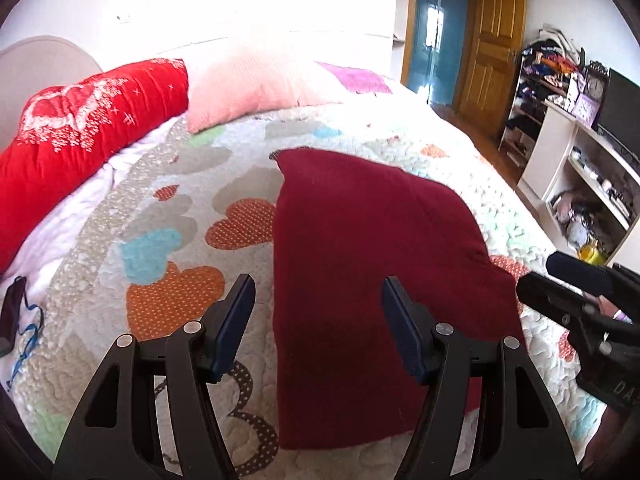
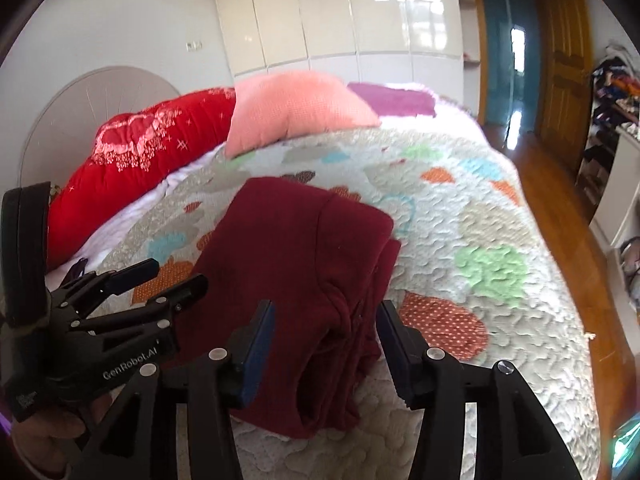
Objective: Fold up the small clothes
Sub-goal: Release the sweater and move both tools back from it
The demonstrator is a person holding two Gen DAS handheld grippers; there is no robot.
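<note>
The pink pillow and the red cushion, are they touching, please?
Touching: in the right wrist view the pink pillow overlaps the end of the red cushion, no gap visible between them.

Both the left gripper [image 1: 318, 322] and right gripper [image 2: 325, 344] are black plastic with silver rivets, dark blue pads [image 1: 236, 320]; white "GenRobot.AI" lettering lower left.

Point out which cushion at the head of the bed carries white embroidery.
The red cushion, leftmost against the headboard; the pink cushion beside it is plain.

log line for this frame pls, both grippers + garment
left gripper: open, empty | right gripper: open, empty | maroon garment: folded, lying on quilt | jaws: none gripping it
</note>
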